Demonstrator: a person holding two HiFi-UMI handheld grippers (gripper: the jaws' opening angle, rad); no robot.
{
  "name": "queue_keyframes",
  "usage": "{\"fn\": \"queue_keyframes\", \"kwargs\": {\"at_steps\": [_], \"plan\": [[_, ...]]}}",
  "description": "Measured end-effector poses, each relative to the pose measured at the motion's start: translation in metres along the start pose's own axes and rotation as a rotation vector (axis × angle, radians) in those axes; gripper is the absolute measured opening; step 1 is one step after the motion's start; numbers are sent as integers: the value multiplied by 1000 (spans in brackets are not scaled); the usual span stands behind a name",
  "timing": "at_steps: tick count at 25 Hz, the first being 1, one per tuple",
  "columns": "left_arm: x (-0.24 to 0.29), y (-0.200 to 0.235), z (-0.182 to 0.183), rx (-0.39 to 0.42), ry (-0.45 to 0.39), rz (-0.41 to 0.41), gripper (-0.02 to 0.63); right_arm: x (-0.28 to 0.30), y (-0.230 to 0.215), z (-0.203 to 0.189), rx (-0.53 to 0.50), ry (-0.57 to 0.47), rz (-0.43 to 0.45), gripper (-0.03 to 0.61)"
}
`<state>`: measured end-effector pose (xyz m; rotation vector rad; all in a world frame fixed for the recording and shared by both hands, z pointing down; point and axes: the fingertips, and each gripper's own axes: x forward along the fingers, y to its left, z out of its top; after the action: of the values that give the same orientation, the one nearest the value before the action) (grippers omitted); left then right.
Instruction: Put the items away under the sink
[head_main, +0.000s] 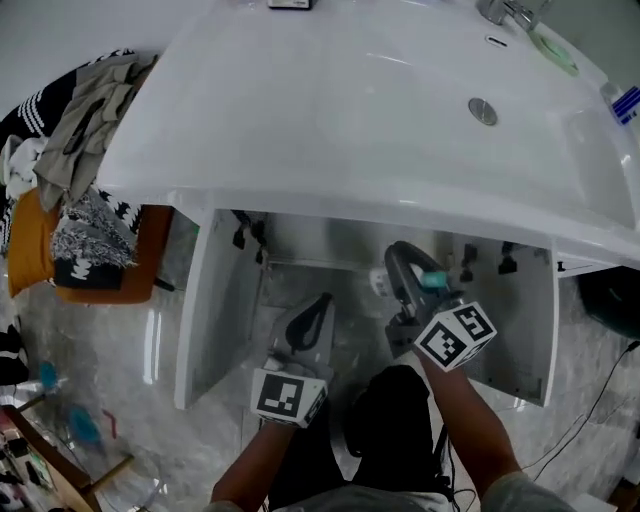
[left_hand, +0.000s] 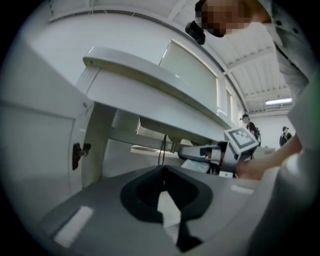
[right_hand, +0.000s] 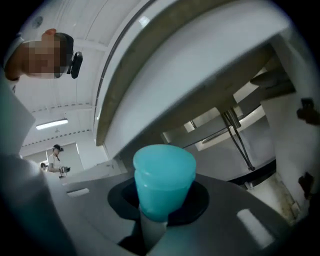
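My right gripper (head_main: 412, 272) is shut on a white bottle with a turquoise cap (head_main: 432, 280). It holds the bottle at the open front of the cabinet (head_main: 330, 255) under the white sink (head_main: 400, 100). The right gripper view has the turquoise cap (right_hand: 164, 177) sticking up between the jaws of this gripper (right_hand: 165, 202). To its left and lower down, my left gripper (head_main: 316, 308) is shut with nothing in it. Its jaws meet at the tips in the left gripper view (left_hand: 163, 170), which also takes in the right gripper (left_hand: 210, 152) further right.
Both cabinet doors stand open, the left door (head_main: 205, 300) and the right door (head_main: 520, 320). Thin hoses (right_hand: 237, 135) hang inside the cabinet. An orange basket (head_main: 30, 250) heaped with clothes stands to the left. Cables lie on the marble floor (head_main: 590, 400) to the right.
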<state>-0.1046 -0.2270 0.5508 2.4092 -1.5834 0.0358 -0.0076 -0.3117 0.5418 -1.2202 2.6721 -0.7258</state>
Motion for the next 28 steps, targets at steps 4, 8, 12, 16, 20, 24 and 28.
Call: {"fn": "queue_keyframes", "kwargs": {"at_steps": [4, 8, 12, 16, 20, 24, 28], "plan": [[47, 38, -66, 68, -73, 38, 12, 58, -68, -69, -85, -11, 8, 69], [71, 59, -118, 100, -90, 43, 12, 90, -125, -124, -157, 15, -24, 69], [74, 67, -135, 80, -87, 38, 11, 111, -166, -163, -271, 78, -82, 69], [57, 72, -135, 90, -87, 31, 11, 127, -200, -185, -379, 137, -166, 69], [53, 80, -135, 74, -102, 53, 11, 148, -213, -197, -524, 224, -212, 69], [47, 82, -135, 53, -107, 64, 11, 152, -214, -205, -514, 232, -228, 71], [48, 82, -136, 34, -113, 56, 12, 150, -213, -204, -514, 210, -228, 75]]}}
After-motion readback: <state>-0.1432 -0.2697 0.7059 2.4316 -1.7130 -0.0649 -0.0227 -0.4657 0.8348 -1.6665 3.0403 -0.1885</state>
